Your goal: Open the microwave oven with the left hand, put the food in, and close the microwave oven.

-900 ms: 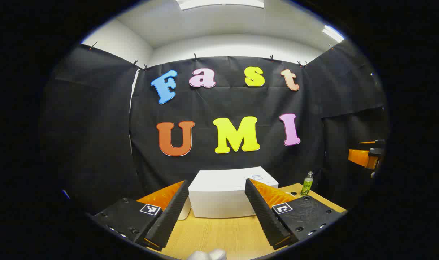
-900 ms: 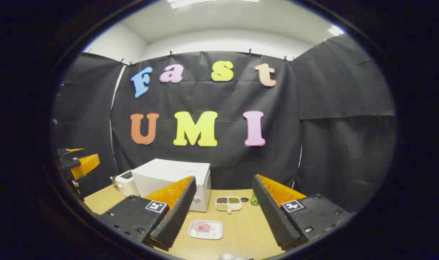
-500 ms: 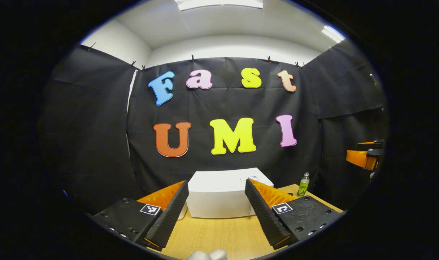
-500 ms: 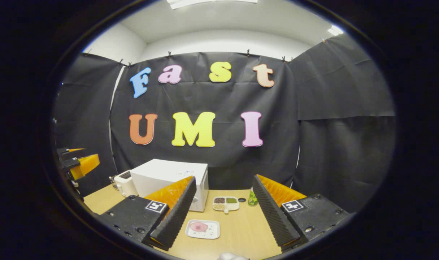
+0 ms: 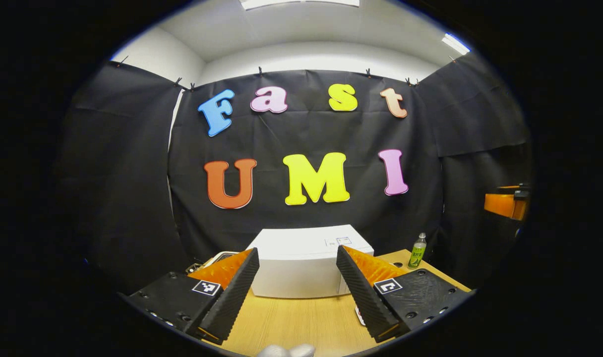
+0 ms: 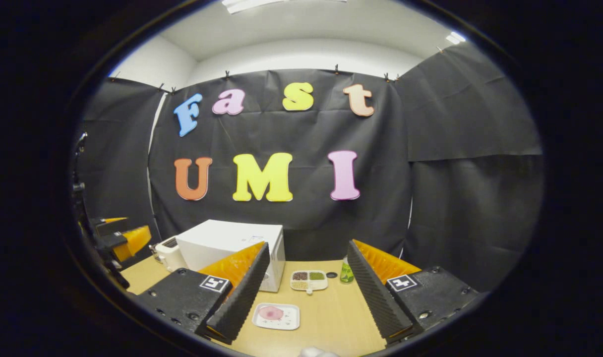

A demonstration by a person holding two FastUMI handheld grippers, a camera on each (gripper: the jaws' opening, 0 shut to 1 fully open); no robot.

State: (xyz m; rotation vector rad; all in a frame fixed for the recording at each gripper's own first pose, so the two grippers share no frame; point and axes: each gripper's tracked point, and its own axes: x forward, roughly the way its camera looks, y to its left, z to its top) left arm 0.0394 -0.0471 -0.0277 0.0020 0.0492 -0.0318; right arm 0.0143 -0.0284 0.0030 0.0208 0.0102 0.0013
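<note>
A boxy white microwave oven (image 5: 304,263) was seen shut on a wood-grain table (image 5: 301,322), framed between the ridged, wedge-shaped fingers of the left gripper (image 5: 297,290), which were spread and empty. From the right gripper (image 6: 306,292), likewise spread, a flat rectangular plate (image 6: 276,316) bearing a round pink food (image 6: 271,313) was shown in front of the oven, beside a divided tray (image 6: 309,280) and a green bottle (image 6: 347,271).

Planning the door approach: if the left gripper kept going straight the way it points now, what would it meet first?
Probably the white microwave oven, framed between the open left gripper fingers. Bare table lies between; depth is hard to judge.
</note>
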